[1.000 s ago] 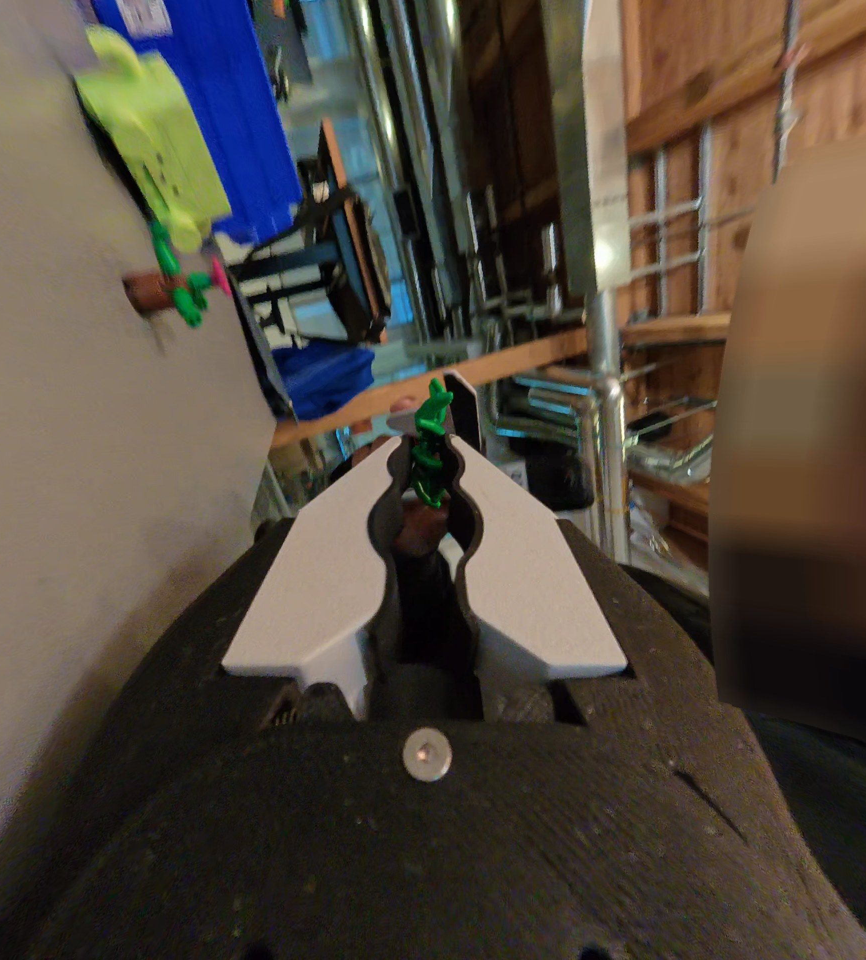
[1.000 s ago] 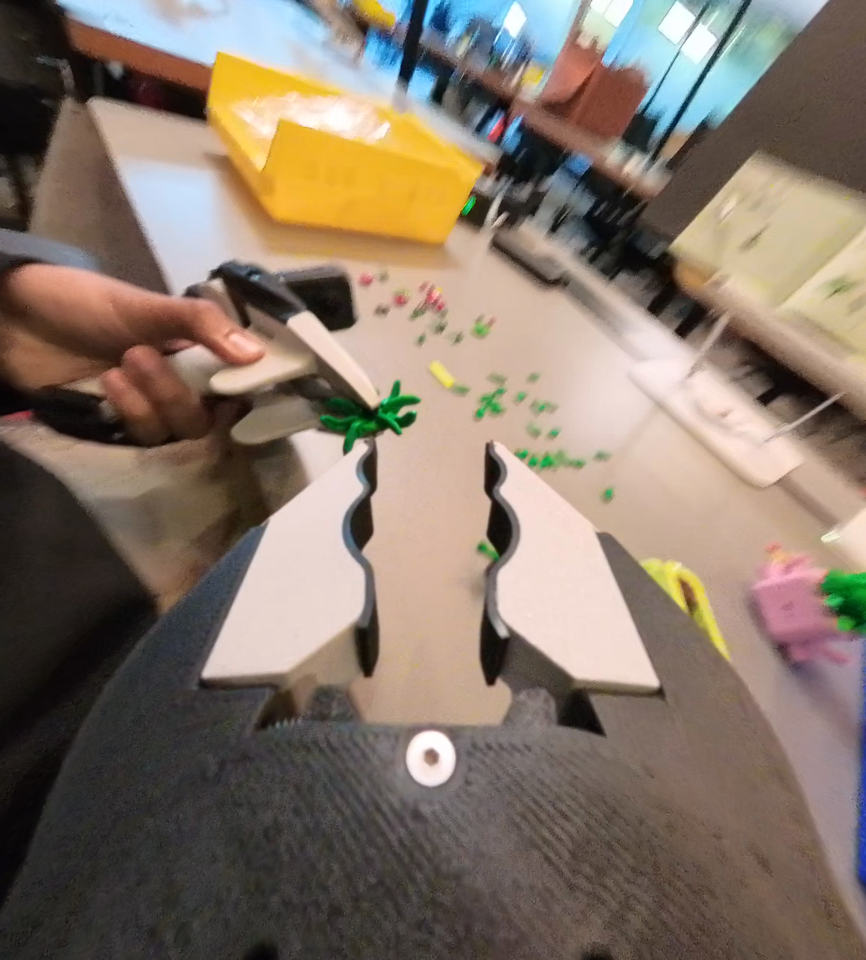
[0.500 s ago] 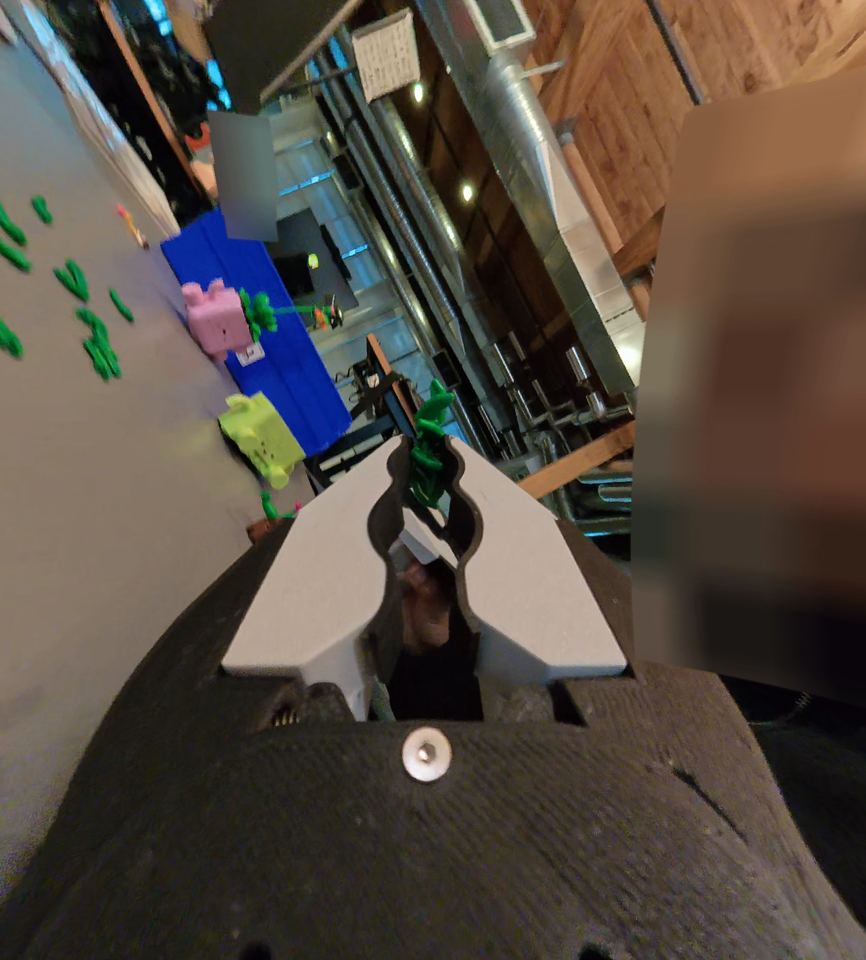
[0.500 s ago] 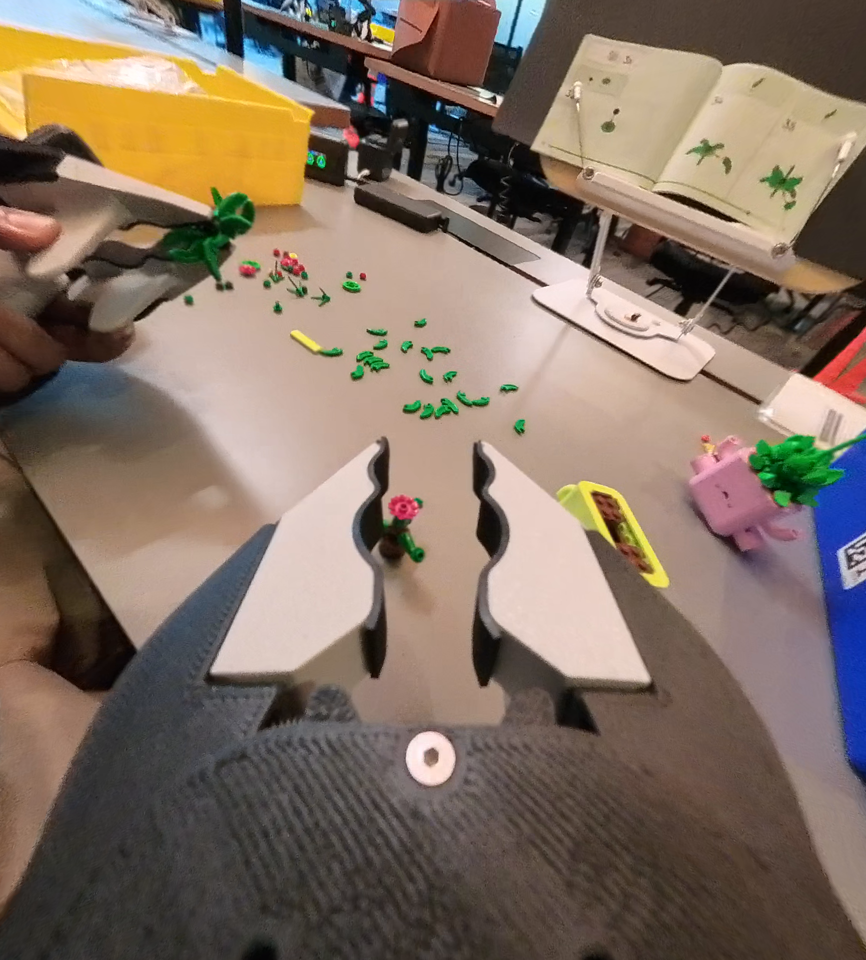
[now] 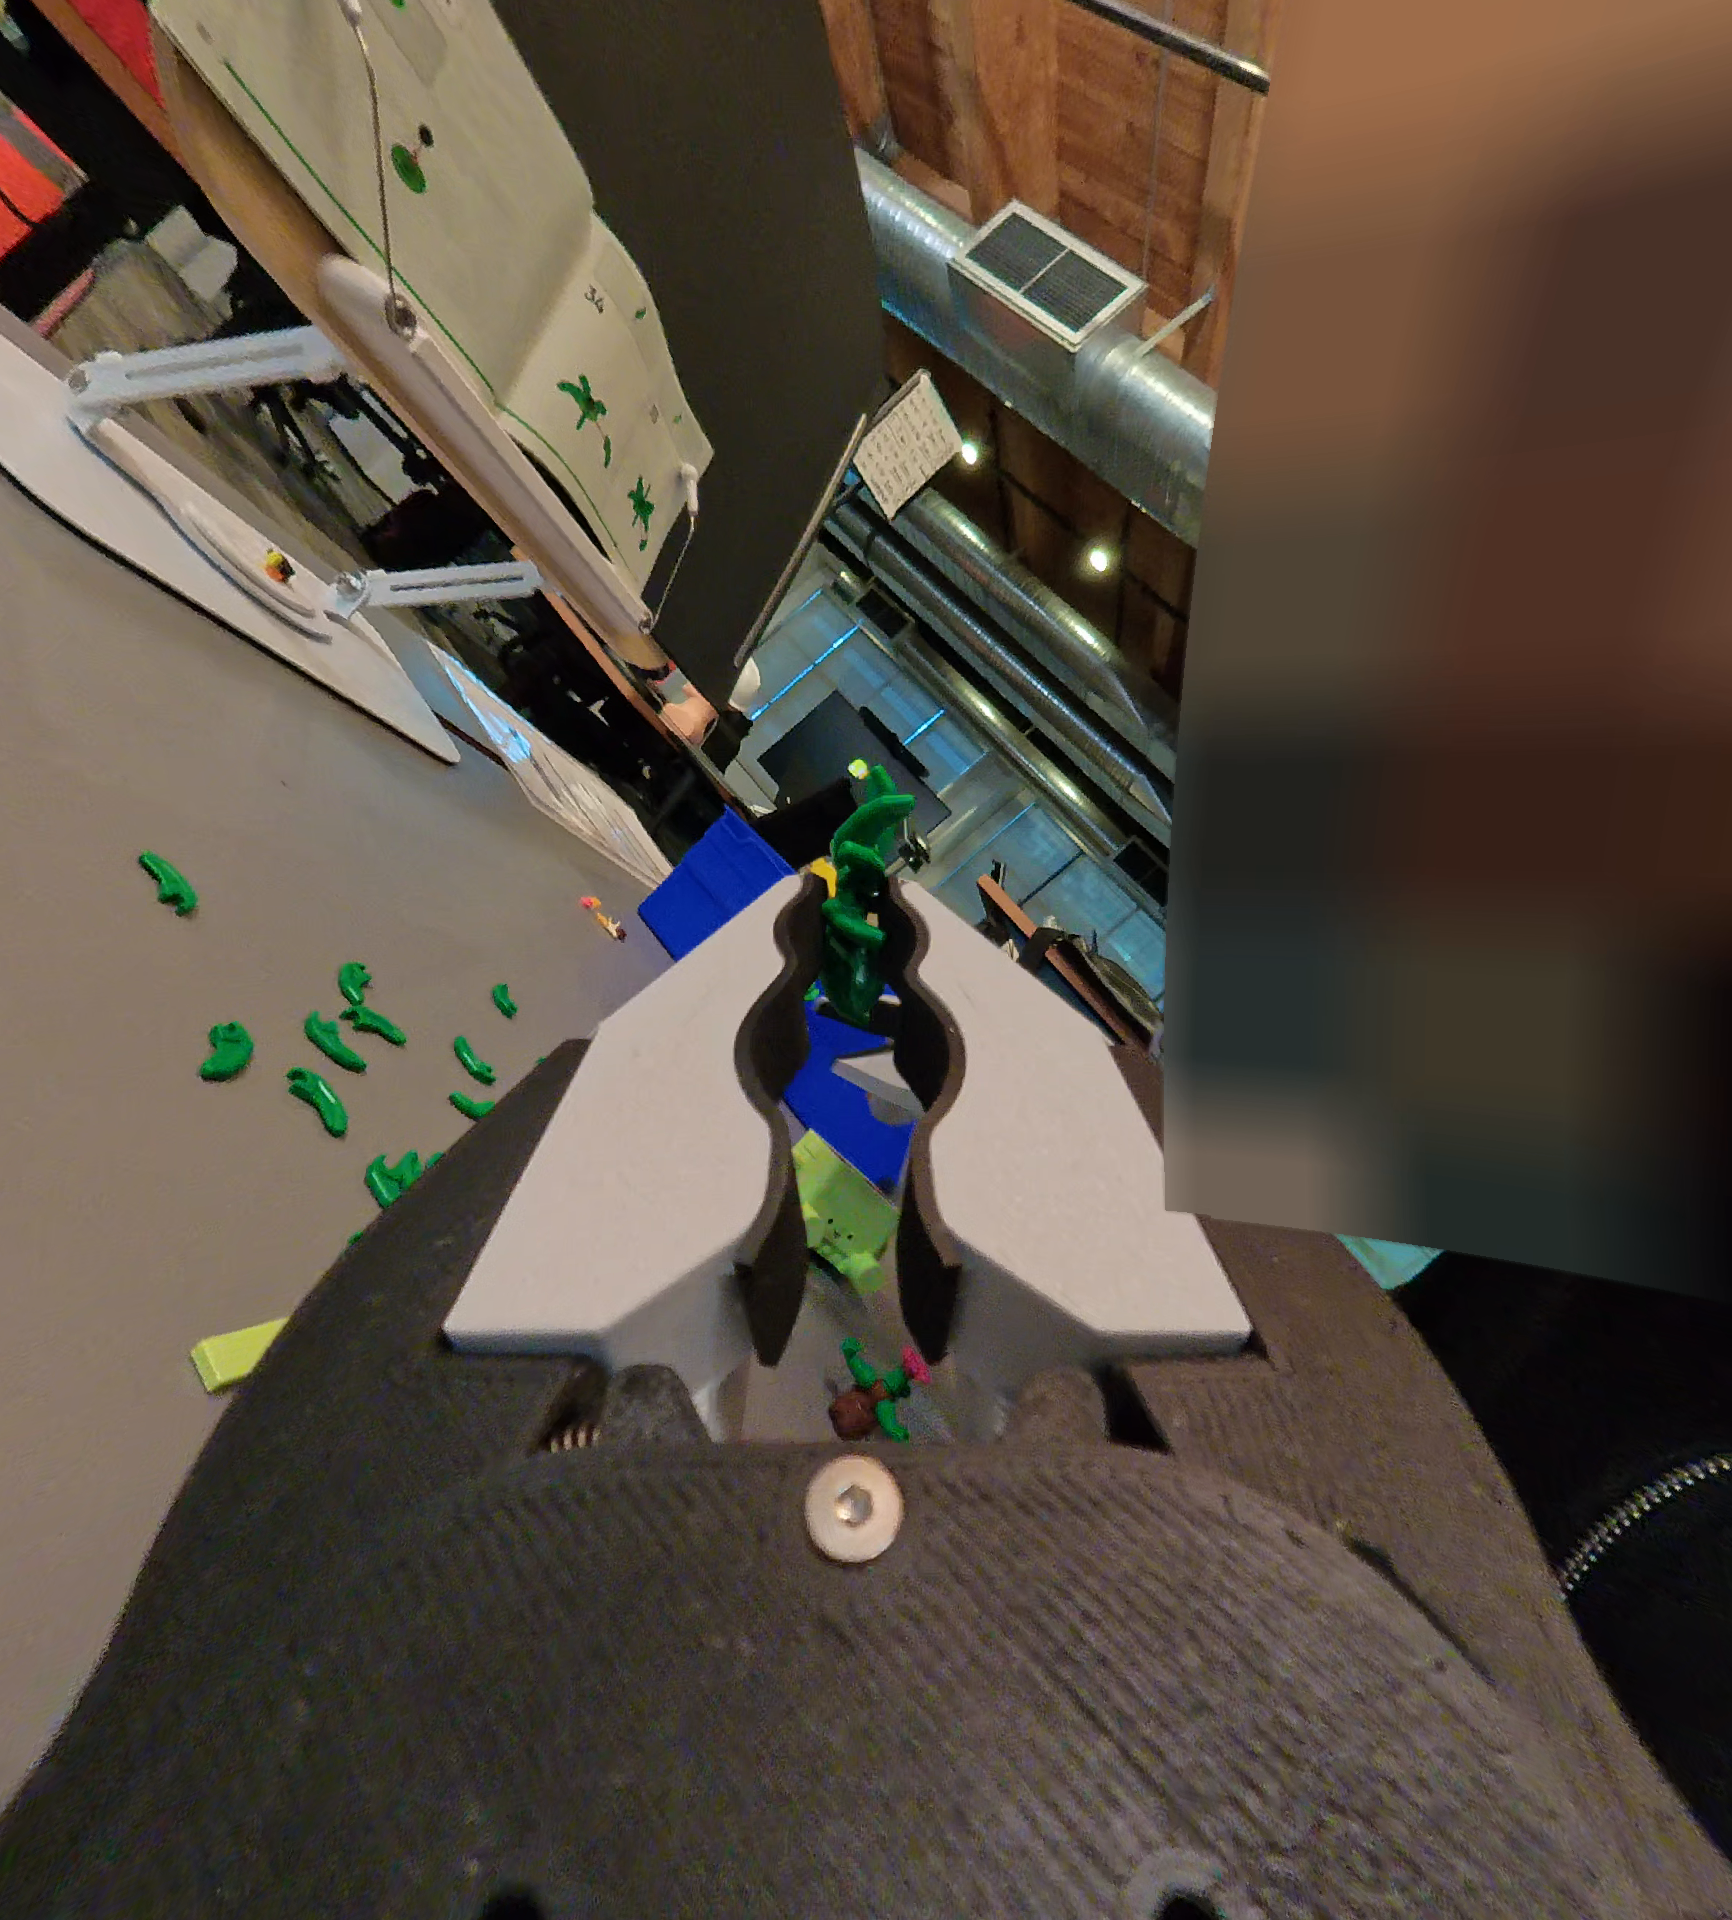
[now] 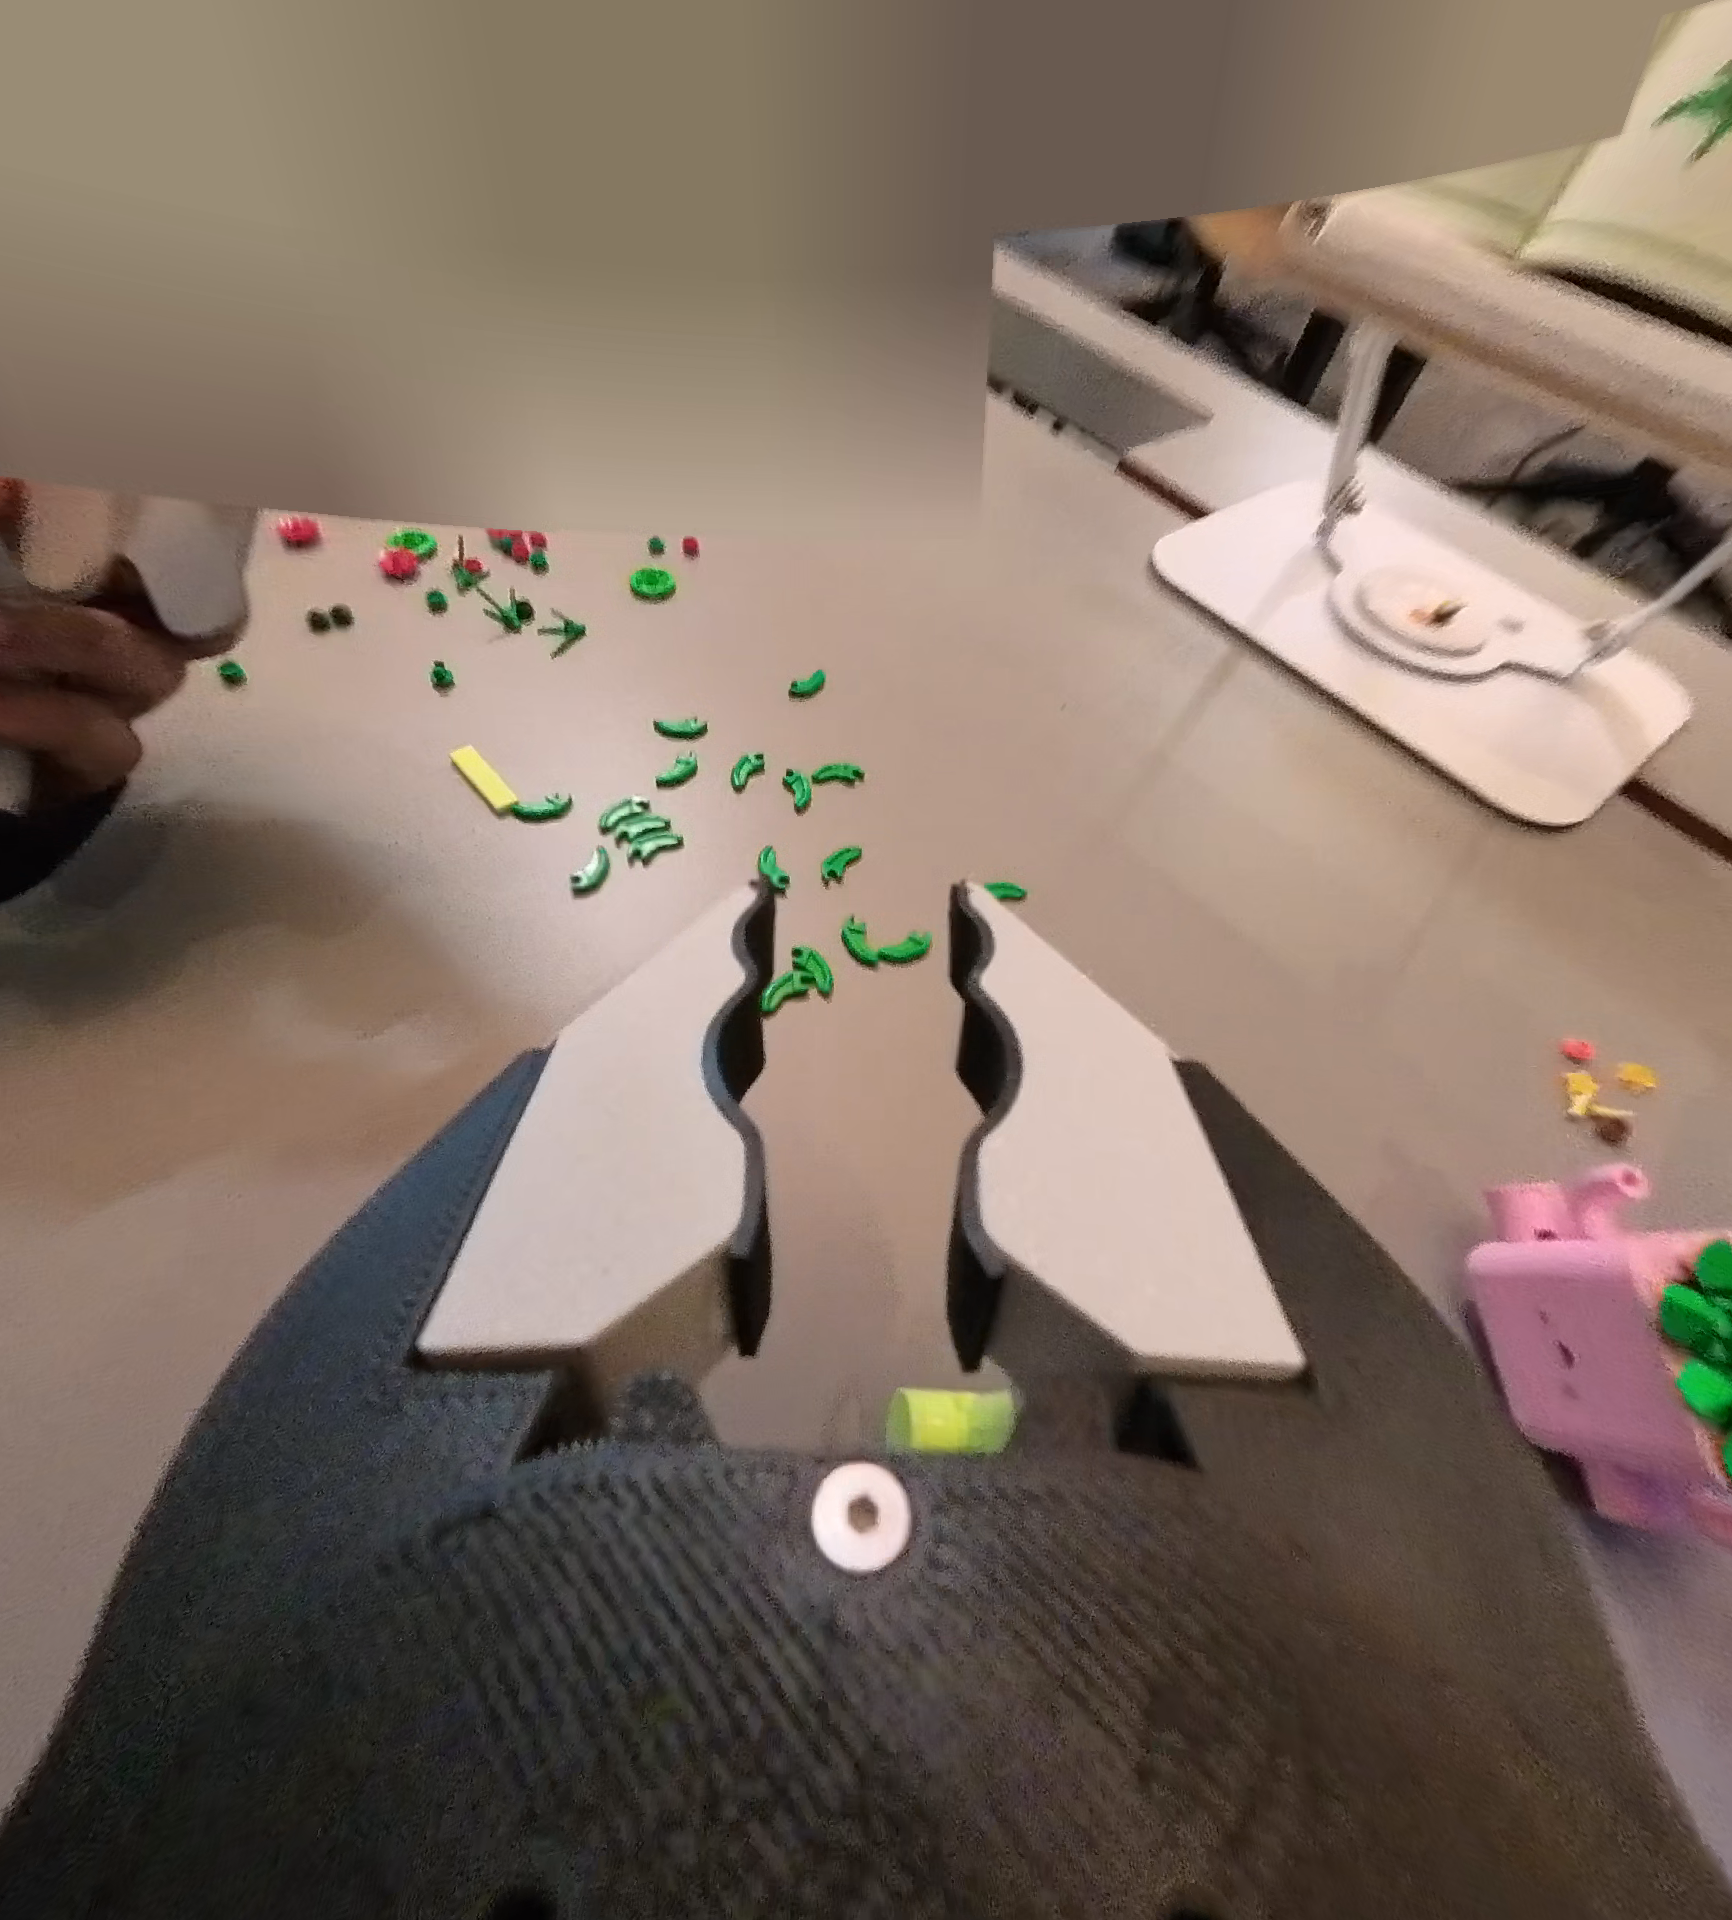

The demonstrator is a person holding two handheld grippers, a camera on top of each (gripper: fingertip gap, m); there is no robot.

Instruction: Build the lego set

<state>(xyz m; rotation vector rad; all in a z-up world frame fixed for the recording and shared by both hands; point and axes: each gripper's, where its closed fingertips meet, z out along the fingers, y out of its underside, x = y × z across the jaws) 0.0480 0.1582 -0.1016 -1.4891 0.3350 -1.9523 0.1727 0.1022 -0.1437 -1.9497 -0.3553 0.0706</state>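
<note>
My left gripper (image 5: 849, 896) is shut on a green leafy plant piece (image 5: 858, 914) and holds it tilted above the grey table (image 5: 62, 1039). Through its jaws I see a lime-green pot (image 5: 841, 1221) and a small flower on a brown base (image 5: 872, 1397) below. My right gripper (image 6: 862, 896) is open and empty, low over several loose green leaf pieces (image 6: 800, 982). A lime piece (image 6: 950, 1420) lies under its base. A pink pot with green foliage (image 6: 1610, 1361) lies to its right. The left gripper in a hand (image 6: 41, 644) shows at the far left of the right wrist view.
A white book stand (image 6: 1413, 655) with an open instruction booklet (image 5: 488, 270) stands at the back. A yellow flat piece (image 6: 483, 777), red and green small parts (image 6: 488, 582) and tiny yellow-red bits (image 6: 1600, 1091) lie on the table. A blue bin (image 5: 716, 894) is beyond the left gripper. One gripper's finger ends stand about 15 cm off the other's. The lime-green pot (image 5: 841, 1221) is about 12 cm from my right fingertips. The pink pot with green foliage (image 6: 1610, 1361) is closer to my right gripper, around 20 cm from its tips; the left tips are 35 cm off.
My right gripper has moved forward over the loose green leaves, past the small flower. My left gripper has swung round with the plant piece still held, now facing the book stand.
</note>
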